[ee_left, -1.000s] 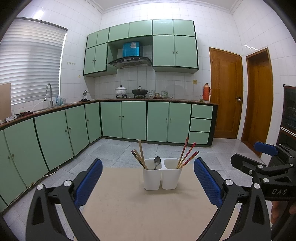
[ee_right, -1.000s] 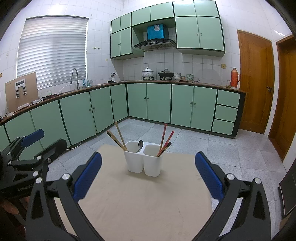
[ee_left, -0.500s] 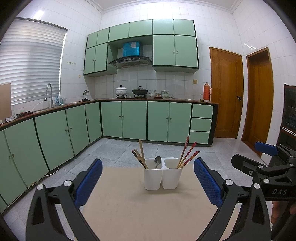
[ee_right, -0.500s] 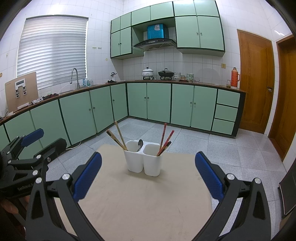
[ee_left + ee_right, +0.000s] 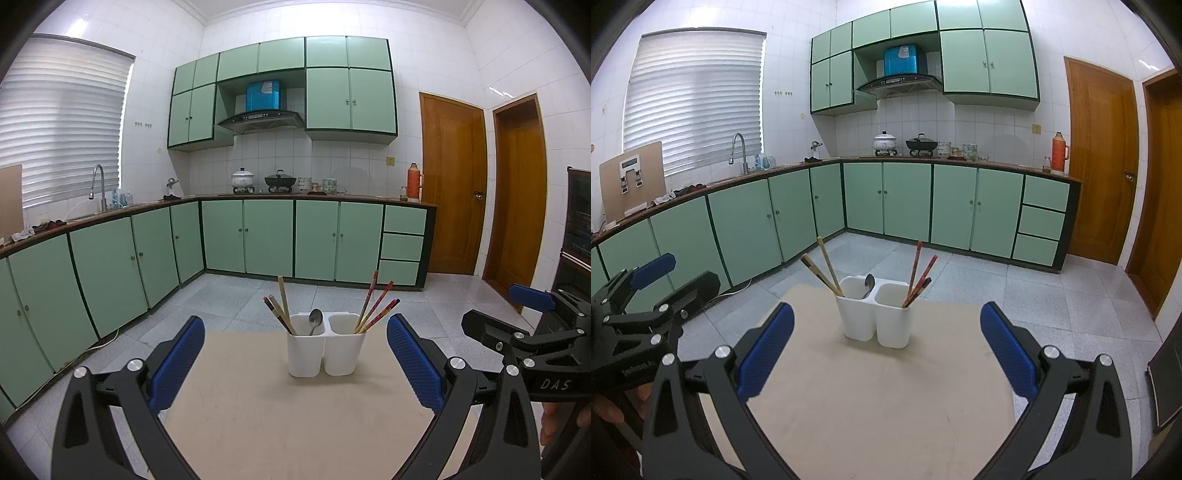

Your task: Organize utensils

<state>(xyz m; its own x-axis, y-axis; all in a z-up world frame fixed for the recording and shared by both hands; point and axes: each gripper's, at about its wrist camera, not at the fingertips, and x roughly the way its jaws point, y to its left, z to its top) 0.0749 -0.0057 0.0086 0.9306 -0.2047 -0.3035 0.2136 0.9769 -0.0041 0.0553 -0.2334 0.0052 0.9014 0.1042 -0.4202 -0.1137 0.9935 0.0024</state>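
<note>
Left tongs (image 5: pixel 295 354) and right tongs (image 5: pixel 886 349) side by side, both spread wide, empty.

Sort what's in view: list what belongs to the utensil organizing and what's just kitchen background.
Job: white two-cup holder, wooden chopsticks, spoon, red chopsticks.

Background: white pot, black wok, orange thermos, faucet.

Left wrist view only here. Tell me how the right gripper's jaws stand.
Observer: The right gripper is wide open and empty, pointed at the holder.
Operator: Describe the board by the window. I see just its edge.
Observer: The board stands upright, with a pale fitting on its face. I cannot tell what the fitting is.
</note>
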